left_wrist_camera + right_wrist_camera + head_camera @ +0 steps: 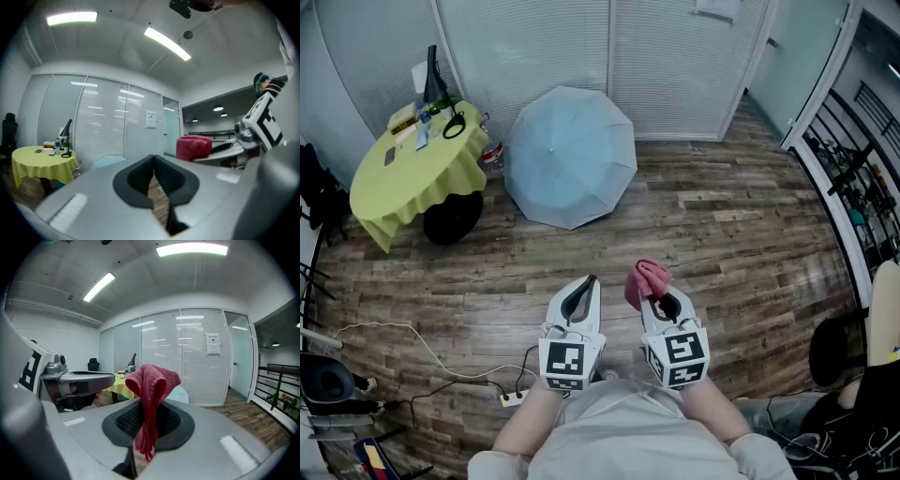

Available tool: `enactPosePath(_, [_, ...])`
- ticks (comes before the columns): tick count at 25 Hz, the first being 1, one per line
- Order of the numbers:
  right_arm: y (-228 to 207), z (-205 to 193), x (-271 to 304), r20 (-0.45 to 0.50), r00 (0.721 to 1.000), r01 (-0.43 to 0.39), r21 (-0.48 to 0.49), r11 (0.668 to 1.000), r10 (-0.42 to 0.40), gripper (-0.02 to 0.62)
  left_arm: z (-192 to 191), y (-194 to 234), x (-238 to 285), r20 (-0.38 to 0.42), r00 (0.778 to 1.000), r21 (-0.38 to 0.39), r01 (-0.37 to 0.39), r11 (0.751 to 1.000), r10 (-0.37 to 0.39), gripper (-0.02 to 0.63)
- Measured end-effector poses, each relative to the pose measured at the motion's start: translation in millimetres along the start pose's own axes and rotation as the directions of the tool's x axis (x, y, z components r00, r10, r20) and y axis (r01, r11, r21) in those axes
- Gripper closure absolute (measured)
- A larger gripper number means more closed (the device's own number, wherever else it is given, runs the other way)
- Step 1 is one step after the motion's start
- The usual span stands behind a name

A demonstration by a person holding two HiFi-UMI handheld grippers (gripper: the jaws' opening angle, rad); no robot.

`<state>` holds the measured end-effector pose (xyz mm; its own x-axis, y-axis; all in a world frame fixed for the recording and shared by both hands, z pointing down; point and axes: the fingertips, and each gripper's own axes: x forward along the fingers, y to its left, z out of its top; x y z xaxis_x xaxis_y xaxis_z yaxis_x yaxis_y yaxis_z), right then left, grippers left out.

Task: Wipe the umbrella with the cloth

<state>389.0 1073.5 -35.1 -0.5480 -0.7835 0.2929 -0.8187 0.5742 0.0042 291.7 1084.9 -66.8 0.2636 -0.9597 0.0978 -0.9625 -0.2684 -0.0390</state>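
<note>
An open pale blue umbrella (571, 155) lies on the wooden floor against the blind-covered glass wall, its canopy facing me. It shows small beyond the jaws as the umbrella (108, 161) and peeks out behind the cloth as the umbrella (180, 393). My right gripper (653, 292) is shut on a red cloth (646, 279), which bunches above the jaws and hangs between them as the cloth (151, 397). My left gripper (584, 289) is shut with nothing in it, held beside the right one. Both grippers are well short of the umbrella.
A round table with a yellow cover (411, 171) stands left of the umbrella, carrying a lamp (432, 77) and small items. Cables and a power strip (512, 398) lie on the floor at lower left. A railing (853, 178) runs along the right.
</note>
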Motion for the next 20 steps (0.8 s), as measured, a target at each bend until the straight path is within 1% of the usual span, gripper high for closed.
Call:
enactPosePath(9, [-4,-6,11,-0.016,1.000,-0.014,0.008,1.000,0.014,0.545,-7,4,9,-0.016,1.000,-0.044,-0.007,0.999,0.007,0.598])
enactPosePath(15, [-13,-13,23,-0.041,0.999,-0.024,0.057,0.998,0.026,0.543,-14,1,20,-0.028,1.000,-0.041,0.008,0.999,-0.010,0.598])
enactPosePath(20, [-11,-22,51,-0.067,0.997,-0.042,0.062,0.997,0.046,0.543,-28,21,39,-0.059,0.998,-0.072,0.005,0.997,-0.009,0.598])
